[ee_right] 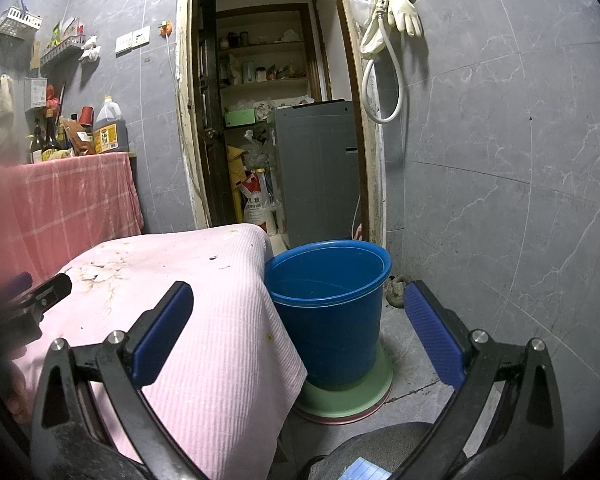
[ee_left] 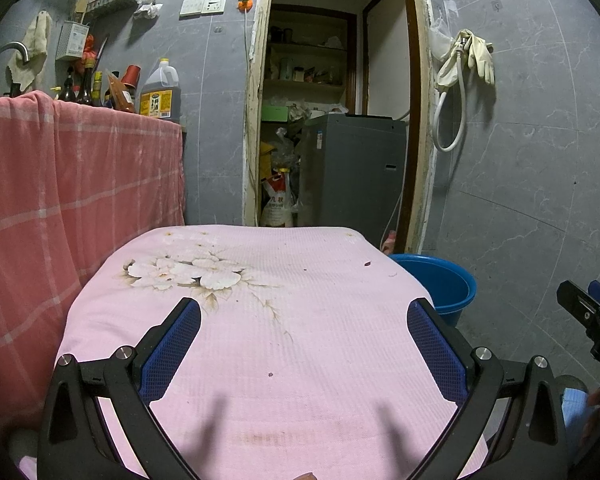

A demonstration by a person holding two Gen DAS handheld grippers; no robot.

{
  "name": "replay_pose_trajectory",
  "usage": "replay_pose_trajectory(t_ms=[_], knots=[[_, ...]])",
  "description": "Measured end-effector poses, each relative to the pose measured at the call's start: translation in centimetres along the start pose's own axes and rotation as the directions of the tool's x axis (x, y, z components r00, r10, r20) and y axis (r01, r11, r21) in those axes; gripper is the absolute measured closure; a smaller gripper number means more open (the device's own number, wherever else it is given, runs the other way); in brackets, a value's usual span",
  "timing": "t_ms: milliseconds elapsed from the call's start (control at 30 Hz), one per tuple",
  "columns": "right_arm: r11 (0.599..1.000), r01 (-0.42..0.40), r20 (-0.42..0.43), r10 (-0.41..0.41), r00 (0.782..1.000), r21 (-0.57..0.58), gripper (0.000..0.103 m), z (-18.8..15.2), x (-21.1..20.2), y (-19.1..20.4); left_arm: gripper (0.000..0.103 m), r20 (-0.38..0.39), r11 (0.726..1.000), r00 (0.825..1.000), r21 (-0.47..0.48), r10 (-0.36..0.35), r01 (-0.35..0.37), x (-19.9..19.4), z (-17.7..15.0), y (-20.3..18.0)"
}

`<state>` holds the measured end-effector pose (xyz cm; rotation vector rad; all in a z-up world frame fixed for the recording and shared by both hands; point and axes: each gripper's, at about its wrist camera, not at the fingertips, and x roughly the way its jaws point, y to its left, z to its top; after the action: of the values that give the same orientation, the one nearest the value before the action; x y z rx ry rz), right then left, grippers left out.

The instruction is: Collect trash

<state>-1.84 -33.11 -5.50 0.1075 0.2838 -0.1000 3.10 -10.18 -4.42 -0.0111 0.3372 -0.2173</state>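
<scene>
L gripper (ee_left: 304, 312): blue-padded fingers (ee_left: 172, 348) wide apart, nothing between them, hovering over the pink ribbed cloth w/ white flower print (ee_left: 300, 300) that covers the worktop. R gripper (ee_right: 300, 312): fingers (ee_right: 162, 332) also spread wide, empty; left finger over the cloth's right edge, right finger over the grey tiled floor (ee_right: 412, 344), round blue plastic bucket (ee_right: 332, 300) framed between them.

Trash on cloth, L wrist view: small dark crumb (ee_left: 270, 375) near centre between the fingers; dark purplish scrap (ee_left: 367, 263) and a pale fleck (ee_left: 393, 275) at approx 1 o'clock near the far right corner; a brownish bit at the 6 o'clock frame edge, cut off, can't identify. R wrist view: two pale flakes (ee_right: 218, 262) on the far part of the cloth, at 10 o'clock from the bucket.

Bucket stands on the floor just beside the worktop's right side, cloth overhang touching or nearly touching its wall, can't tell which. It sits on a pale green round base (ee_right: 348, 392). Inside looks dark; contents not readable.

R gripper tip visible at 3 o'clock in L wrist view; L gripper tip at 9 o'clock in R wrist view.

Background: red-pink checked cloth (ee_left: 60, 184) draped at 9 o'clock, bottles above it; open doorway w/ grey appliance (ee_left: 352, 172) at 12 o'clock; pale rubber gloves (ee_right: 396, 12) and a white hose hanging on the wall.
</scene>
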Motion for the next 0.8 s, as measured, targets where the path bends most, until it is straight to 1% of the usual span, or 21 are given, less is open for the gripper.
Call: replay_pose_trajectory(t_ms=[800], knots=[[1.000,0.001,-0.002,-0.001,1.000,0.002,0.000,-0.19,-0.03,0.24,0.002,-0.002,1.000,1.000,-0.010,0.005,-0.005,-0.05,-0.04,0.34]])
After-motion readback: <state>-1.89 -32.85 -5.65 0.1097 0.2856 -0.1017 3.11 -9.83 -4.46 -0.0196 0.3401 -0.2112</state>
